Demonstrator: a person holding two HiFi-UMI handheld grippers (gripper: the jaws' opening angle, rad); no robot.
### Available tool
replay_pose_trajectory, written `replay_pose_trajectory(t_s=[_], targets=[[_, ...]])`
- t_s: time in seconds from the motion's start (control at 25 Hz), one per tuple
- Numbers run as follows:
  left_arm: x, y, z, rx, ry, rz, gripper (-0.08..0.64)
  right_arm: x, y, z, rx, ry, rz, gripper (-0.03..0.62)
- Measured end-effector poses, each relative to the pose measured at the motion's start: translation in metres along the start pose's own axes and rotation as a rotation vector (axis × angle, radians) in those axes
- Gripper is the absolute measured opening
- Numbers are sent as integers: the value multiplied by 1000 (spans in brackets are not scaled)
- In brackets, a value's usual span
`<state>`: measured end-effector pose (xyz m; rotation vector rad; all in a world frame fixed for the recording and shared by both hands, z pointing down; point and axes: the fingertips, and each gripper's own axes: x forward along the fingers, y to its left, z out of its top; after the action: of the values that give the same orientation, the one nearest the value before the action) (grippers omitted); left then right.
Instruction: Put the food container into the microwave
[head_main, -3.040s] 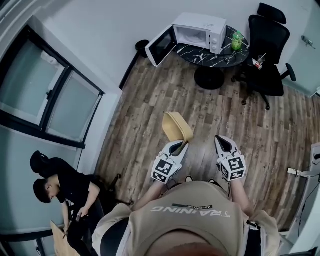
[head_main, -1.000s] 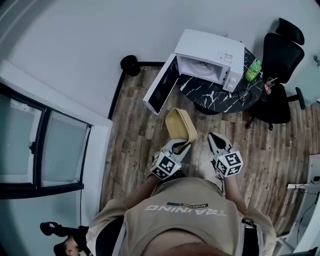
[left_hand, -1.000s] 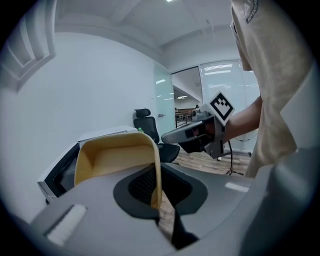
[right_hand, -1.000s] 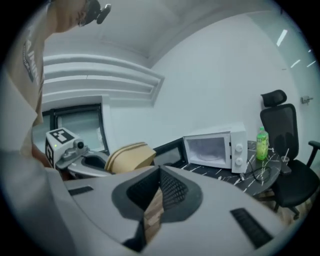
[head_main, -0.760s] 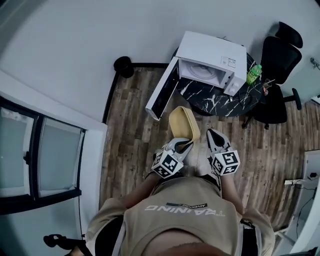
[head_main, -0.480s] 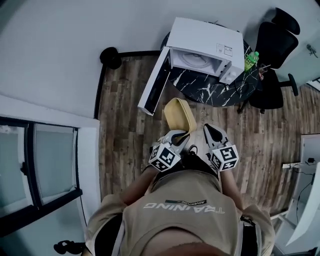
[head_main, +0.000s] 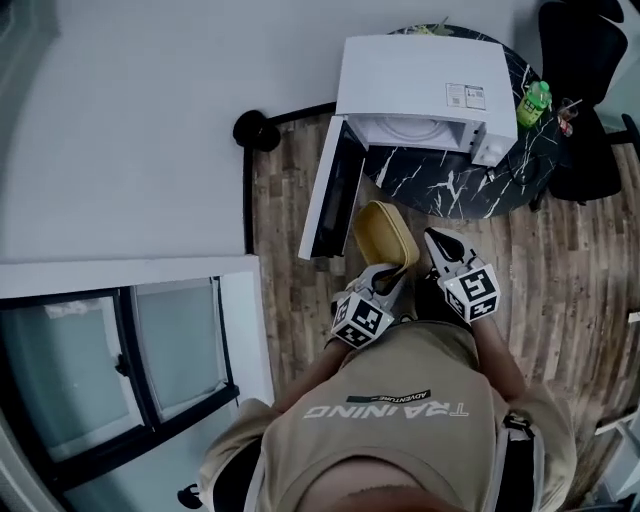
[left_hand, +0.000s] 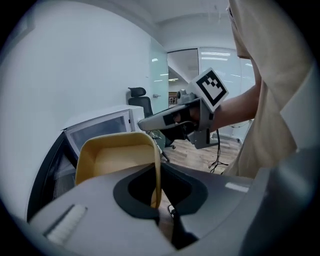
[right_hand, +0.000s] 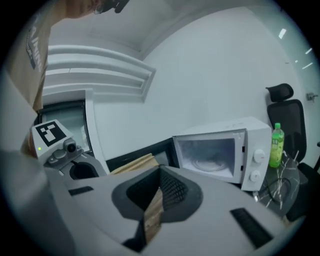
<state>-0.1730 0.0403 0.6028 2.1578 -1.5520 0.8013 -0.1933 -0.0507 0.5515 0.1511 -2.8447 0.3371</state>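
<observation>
Your left gripper (head_main: 396, 270) has its jaws clamped on the near wall of the food container (head_main: 385, 230). It is a yellow tub with rounded corners, and you hold it in the air above the wooden floor (head_main: 560, 270), just beside the open door (head_main: 328, 195) of the microwave (head_main: 420, 80) and short of the cavity.

The head view gives you that layout from above. The microwave sits on a round black marble-pattern table (head_main: 470, 190) with its door swung wide to your left. A green bottle (head_main: 535, 102) stands near its right end, and a black office chair (head_main: 585, 100) is beyond the table. What this view cannot show you is the grip itself.

The left gripper view does show it: the container's thin wall stands upright between the two jaws, pinched there. That same view catches your right gripper (left_hand: 147, 122) from the side. It is held off to the right of the container and apart from it, and its jaws taper to a single point.

The right gripper view agrees. Its jaws are drawn together with only a sliver of floor showing between them, and they hold nothing. This view alone looks into the microwave's cavity, where a glass turntable (right_hand: 212, 164) lies on the bottom. It also shows you a strip of the container's side in front of the dark door.
</observation>
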Motion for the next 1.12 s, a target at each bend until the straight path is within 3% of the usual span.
replay_pose_trajectory(t_s=[0.16, 0.36, 0.6, 0.8, 0.92, 1.12], targets=[[35, 32, 17, 13, 41, -11, 25, 14, -42, 11, -61, -8, -9, 9], [76, 64, 30, -7, 75, -74, 25, 12, -86, 2, 20, -4, -59, 9], [111, 103, 40, 65, 121, -113, 25, 2, -116, 15, 58, -15, -165, 9], [131, 132, 34, 164, 192, -161, 25, -2, -118, 23, 62, -12, -248, 9], [148, 152, 31, 221, 242, -189, 25, 1, -118, 30, 7, 5, -278, 9], [174, 182, 28, 230, 282, -234, 25, 5, -107, 34, -12, -3, -295, 9]])
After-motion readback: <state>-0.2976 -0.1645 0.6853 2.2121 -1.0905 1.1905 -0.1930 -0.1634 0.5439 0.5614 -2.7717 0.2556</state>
